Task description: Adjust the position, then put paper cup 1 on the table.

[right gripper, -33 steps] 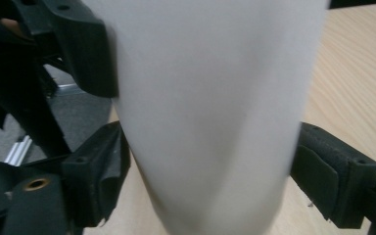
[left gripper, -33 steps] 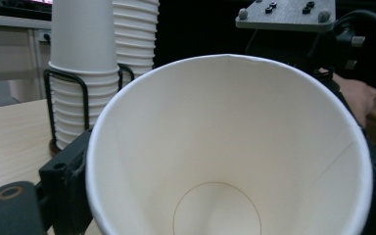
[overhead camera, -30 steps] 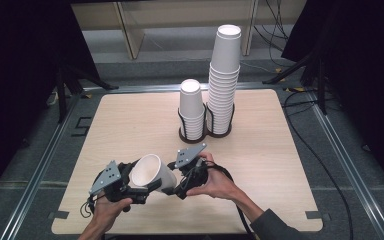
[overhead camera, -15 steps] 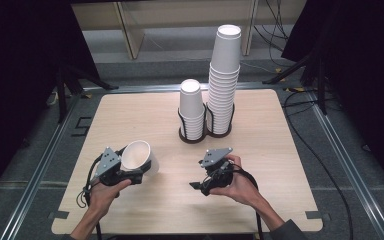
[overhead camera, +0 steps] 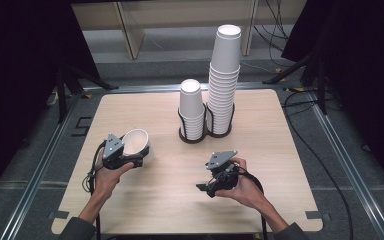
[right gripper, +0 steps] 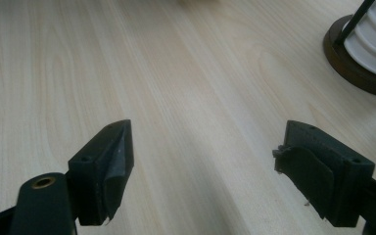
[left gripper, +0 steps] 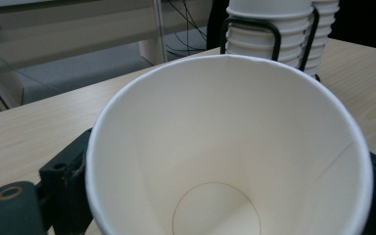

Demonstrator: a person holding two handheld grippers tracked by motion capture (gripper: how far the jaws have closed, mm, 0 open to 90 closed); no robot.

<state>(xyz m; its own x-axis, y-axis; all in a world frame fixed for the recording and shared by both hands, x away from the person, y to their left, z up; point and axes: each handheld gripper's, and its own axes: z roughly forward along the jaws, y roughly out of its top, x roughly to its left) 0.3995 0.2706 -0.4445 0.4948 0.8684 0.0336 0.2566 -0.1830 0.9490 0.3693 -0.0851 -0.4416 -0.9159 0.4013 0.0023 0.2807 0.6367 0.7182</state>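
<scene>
A white paper cup [overhead camera: 136, 141] sits tilted at the table's left, mouth up. My left gripper [overhead camera: 140, 156] is shut on its lower wall. In the left gripper view the cup [left gripper: 225, 122] is empty inside, and the black jaws of my left gripper [left gripper: 223, 193] press on both of its sides. My right gripper [overhead camera: 204, 188] hovers low over the table's front middle, pointing left, apart from the cup. In the right gripper view my right gripper [right gripper: 210, 166] stands open over bare wood, with nothing between its worn pads [right gripper: 115, 166].
A black wire holder [overhead camera: 192, 136] on a brown base stands at the table's [overhead camera: 280, 130] middle back. It carries a short cup stack [overhead camera: 191, 107] and a tall one [overhead camera: 224, 75]. Its base [right gripper: 357, 68] shows at the upper right of the right gripper view. Cables trail off the right edge.
The two grippers, close together at the cup a second ago, have parted. My left one carried the cup left and farther back; my right one moved right, away from the cup.
</scene>
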